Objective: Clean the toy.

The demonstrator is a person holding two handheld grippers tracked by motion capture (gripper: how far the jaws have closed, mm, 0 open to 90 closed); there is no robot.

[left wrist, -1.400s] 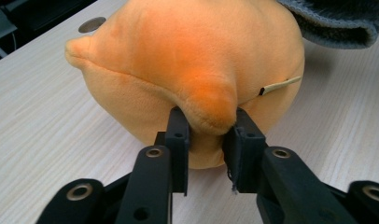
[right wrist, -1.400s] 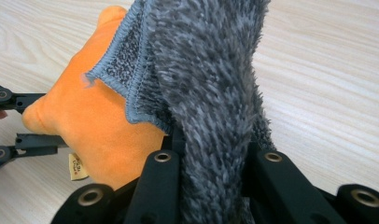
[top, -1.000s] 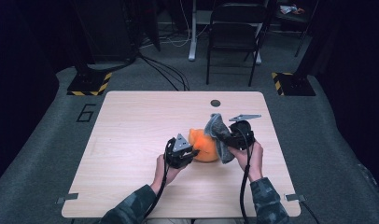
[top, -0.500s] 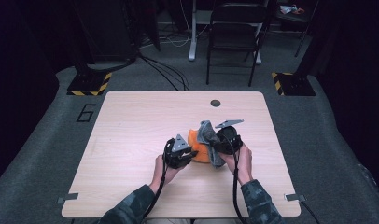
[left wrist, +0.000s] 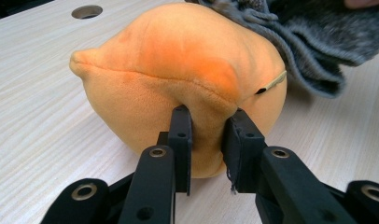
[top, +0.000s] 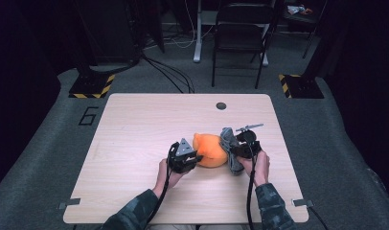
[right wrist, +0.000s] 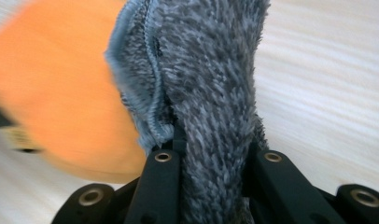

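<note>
The left gripper's fingers (left wrist: 180,140) are pinching a fold of the orange plush toy (left wrist: 178,79), which is lying on the table (top: 135,129). The right gripper's fingers (right wrist: 162,182) are clamping a grey fuzzy cloth (right wrist: 211,84), which is hanging just beside the toy, touching its far side from the left gripper (top: 185,160).

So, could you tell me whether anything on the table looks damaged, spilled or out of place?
Nothing stands out. The orange plush toy is dented only where the left gripper pinches a fold of it, and the grey fuzzy cloth hangs bunched in the right gripper. The table shows no spill.
</note>
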